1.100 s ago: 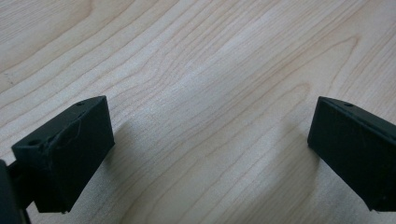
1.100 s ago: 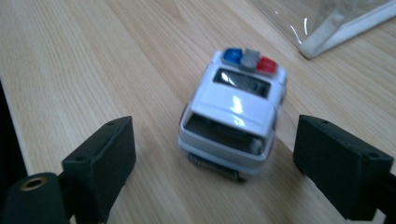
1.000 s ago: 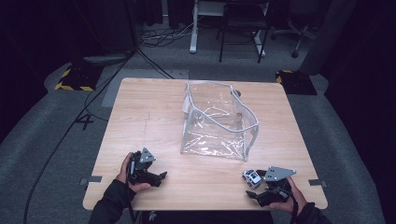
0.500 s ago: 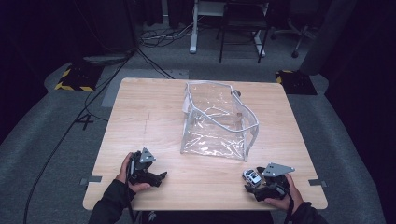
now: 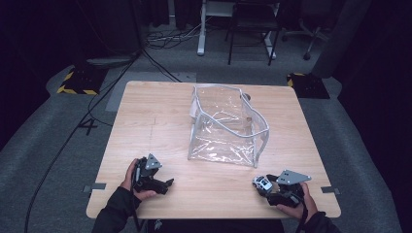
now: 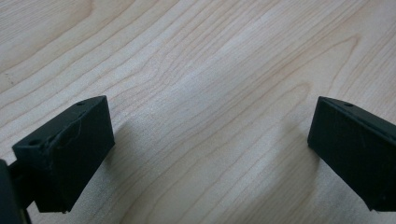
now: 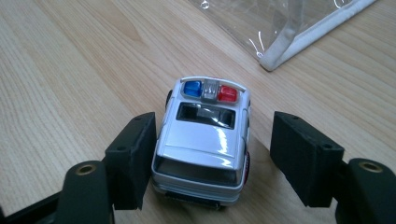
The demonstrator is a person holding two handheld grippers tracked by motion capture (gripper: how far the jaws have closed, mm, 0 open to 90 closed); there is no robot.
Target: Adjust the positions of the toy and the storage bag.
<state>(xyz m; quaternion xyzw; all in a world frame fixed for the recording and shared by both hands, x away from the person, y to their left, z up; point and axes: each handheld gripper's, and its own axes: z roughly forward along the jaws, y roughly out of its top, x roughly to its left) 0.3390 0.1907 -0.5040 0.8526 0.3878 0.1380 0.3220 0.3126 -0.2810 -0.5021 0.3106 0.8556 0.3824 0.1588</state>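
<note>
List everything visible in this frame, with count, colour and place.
silver toy police car with blue and red roof lights: 1, silver, near right edge of table, between the right claw's jaws, one jaw touching or nearly so, the other apart
clear plastic pouch with white trim: 1, transparent, table middle, standing open
light wooden table: 1, pale wood
yellow-black striped floor blocks: 2, beyond the table's far corners
black chair: 1, behind table
left claw: 1, black, open over bare wood, near left
right claw: 1, black, open around car
hands: 2, near edge
</note>
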